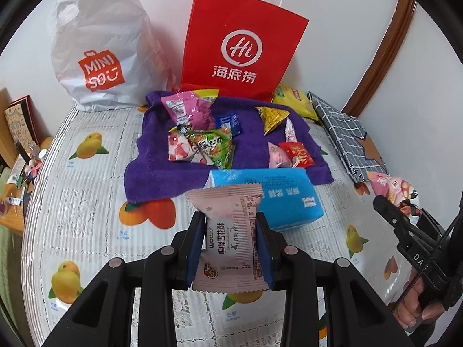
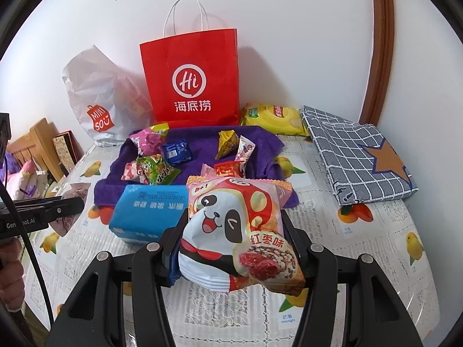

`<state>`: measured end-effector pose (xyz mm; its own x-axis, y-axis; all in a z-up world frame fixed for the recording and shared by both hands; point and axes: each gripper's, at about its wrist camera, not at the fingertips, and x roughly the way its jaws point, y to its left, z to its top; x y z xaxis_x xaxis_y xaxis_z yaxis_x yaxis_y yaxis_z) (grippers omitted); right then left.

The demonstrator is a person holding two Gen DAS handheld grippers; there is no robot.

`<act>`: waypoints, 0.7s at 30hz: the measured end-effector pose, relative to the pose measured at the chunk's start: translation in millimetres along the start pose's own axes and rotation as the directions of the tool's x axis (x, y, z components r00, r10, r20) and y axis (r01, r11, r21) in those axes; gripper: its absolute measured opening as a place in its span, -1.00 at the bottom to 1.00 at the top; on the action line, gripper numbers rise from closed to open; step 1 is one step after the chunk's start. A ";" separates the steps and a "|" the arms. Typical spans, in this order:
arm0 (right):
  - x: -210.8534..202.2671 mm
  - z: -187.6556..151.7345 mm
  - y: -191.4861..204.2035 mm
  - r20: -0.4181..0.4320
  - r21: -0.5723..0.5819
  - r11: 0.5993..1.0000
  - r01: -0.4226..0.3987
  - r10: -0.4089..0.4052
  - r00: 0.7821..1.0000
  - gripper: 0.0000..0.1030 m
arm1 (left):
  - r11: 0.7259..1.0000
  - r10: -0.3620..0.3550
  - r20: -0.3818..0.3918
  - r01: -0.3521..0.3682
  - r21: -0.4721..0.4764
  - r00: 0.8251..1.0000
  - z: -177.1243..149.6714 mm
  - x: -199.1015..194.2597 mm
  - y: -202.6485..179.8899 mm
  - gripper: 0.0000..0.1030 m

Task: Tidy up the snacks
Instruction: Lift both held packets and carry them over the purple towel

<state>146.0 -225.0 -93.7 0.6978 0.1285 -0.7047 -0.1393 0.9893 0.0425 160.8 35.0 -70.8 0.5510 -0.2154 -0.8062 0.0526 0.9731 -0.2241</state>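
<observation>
Left tongs [image 1: 231, 240] clamp a pink pastry packet [image 1: 228, 248]; right tongs [image 2: 231, 243] clamp a panda snack bag [image 2: 237, 231].

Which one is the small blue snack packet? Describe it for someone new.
Start at the red paper bag against the wall; a purple towel lies in front of it. On the towel's left half, beside a crumpled pink packet, lies the small blue packet. It is the only dark blue wrapper there; the big light-blue pack sits off the towel.
</observation>
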 end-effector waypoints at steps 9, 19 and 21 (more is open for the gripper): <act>5.1 21.8 0.3 0.009 -0.006 1.000 0.008 -0.008 1.000 0.08 | 1.000 0.019 0.023 -0.019 0.008 1.000 21.2 -1.7 -4.1 -0.36; 17.4 43.8 0.3 0.019 0.000 1.000 0.008 -0.008 1.000 0.08 | 0.999 0.034 0.049 -0.034 0.011 0.998 45.2 0.2 -3.7 -0.36; 19.6 47.1 0.9 0.022 0.001 1.000 0.008 -0.008 1.000 0.08 | 0.999 0.037 0.051 -0.037 0.013 0.998 49.2 1.4 -3.3 -0.36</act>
<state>192.7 -218.4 -74.1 0.7141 0.1224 -0.6892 -0.1334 0.9904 0.0377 202.4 35.5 -44.3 0.5945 -0.1752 -0.7848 0.0431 0.9815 -0.1864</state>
